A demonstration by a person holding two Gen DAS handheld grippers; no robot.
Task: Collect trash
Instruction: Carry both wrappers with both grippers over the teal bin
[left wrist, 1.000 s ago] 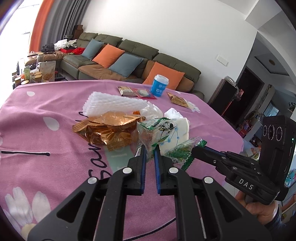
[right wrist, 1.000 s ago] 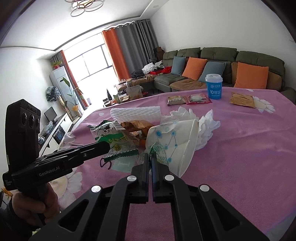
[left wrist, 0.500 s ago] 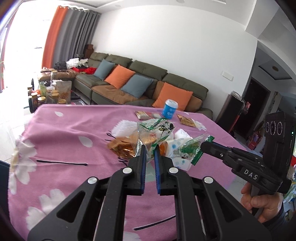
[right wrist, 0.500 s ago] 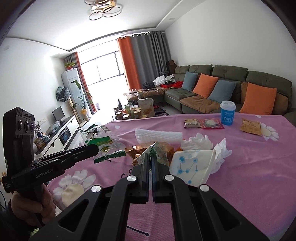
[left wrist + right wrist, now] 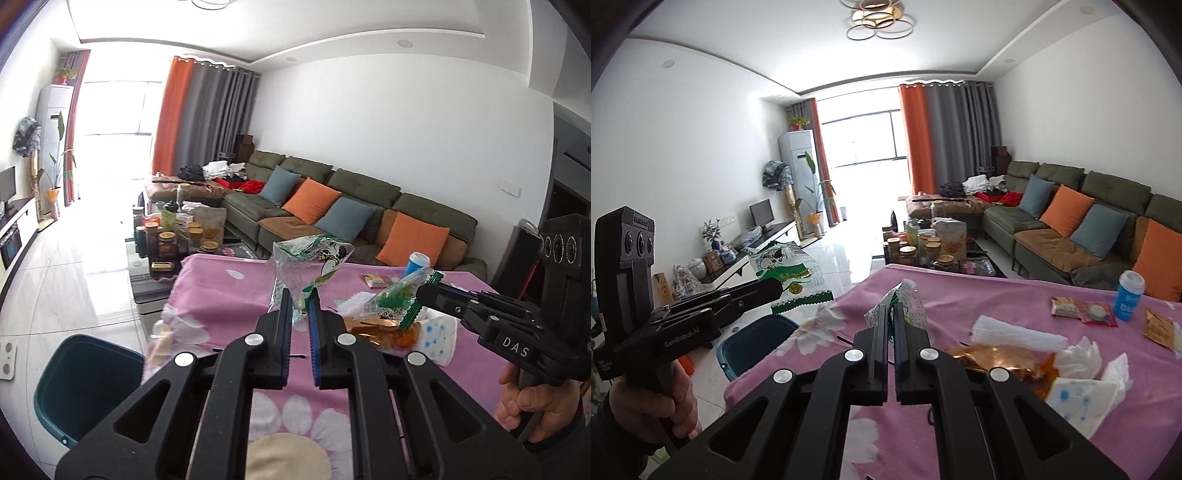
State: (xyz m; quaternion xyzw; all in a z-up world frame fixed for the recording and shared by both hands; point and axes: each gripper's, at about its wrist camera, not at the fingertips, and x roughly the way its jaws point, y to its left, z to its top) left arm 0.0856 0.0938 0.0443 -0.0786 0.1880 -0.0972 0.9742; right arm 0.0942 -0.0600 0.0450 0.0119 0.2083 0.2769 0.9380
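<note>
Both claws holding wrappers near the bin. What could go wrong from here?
1. The left claw pinches only the bottom corner of the panda snack bag; the light plastic may slip or flutter past the teal bin.
2. The right claw grips a thin edge of the green wrapper while over the pink tablecloth, so an early release would likely land it back there.

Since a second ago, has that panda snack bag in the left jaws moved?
Yes. The panda snack bag has been lifted off the trash pile and carried left toward the table edge, nearer the teal bin.
</note>
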